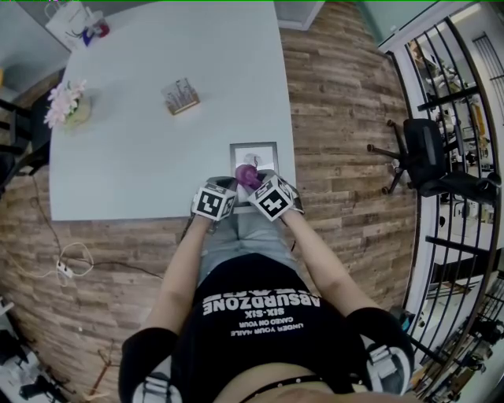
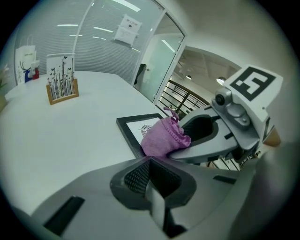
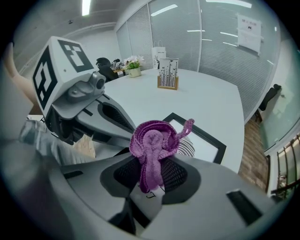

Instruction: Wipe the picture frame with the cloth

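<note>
Wiping well means pressing the cloth [image 3: 152, 140], pinched in the right hand-held gripper [image 3: 152, 180], flat onto the frame [image 1: 253, 145] lying at the table's [image 1: 157, 157] near edge, sweeping evenly; the left hand-held gripper [image 2: 152, 180], jaws together and empty, could steady it.

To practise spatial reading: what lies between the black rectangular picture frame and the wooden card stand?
Between frame and stand: only bare white tabletop, per head view.

The pale counter [image 1: 142, 173] carries a dark-rimmed frame [image 1: 253, 147] lying flat at its near edge. Beyond the frame and to its left stands a wooden card stand [image 1: 181, 96]. Further left are a flower pot [image 1: 67, 104] and, farthest off, a white bag [image 1: 69, 22].
</note>
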`<state>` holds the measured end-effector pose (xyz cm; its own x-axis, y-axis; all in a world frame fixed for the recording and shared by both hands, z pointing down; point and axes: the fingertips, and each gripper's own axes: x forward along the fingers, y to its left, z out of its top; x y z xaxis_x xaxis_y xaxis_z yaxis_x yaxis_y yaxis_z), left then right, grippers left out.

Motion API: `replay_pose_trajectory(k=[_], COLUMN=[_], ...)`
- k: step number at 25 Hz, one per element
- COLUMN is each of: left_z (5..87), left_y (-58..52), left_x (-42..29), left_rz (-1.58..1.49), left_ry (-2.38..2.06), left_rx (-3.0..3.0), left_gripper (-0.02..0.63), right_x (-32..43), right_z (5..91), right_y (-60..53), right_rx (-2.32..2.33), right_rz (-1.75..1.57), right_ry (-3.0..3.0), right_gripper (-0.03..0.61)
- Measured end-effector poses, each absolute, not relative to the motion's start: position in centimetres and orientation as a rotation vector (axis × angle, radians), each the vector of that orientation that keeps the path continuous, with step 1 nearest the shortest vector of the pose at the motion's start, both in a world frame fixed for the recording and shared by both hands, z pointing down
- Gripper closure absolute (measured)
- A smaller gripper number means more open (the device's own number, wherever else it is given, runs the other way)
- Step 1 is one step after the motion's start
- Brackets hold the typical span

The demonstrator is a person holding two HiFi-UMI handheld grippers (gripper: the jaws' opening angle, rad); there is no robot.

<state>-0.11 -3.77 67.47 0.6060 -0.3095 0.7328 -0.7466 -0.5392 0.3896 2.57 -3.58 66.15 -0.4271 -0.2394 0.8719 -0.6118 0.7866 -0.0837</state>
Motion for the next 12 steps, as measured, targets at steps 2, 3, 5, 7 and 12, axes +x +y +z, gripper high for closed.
replay_pose_trajectory(k=[2,3,5,7,12], left_z=[67.6,67.7,67.7,67.6,67.7], left_y=[-3.8,-3.8,-3.9,-3.9,-3.9], left_x=[-0.3,-0.4,-0.4,-0.4,-0.5], left_rz=[0.779,0.78,0.768,0.739,0.717], left_ry=[-0.83,-0.83,-0.832,-0.837,-0.844], left_rx=[2.106,2.106,2.101,2.085,2.072], left_gripper=[0.601,0.601,0.601,0.601,0.601], right_x=[2.4,2.5,2.8,3.0,3.0], right_z=[66.1,66.1,66.3,66.4,66.5], right_y=[-3.1,-2.9,-2.3,-1.7,0.1], right_rx=[0.616,0.612,0.603,0.581,0.497], right_rz=[0.497,0.504,0.529,0.553,0.56], right_ry=[-2.008,-2.003,-1.986,-1.971,-1.943], right_gripper=[0.46,0.46,0.46,0.461,0.462])
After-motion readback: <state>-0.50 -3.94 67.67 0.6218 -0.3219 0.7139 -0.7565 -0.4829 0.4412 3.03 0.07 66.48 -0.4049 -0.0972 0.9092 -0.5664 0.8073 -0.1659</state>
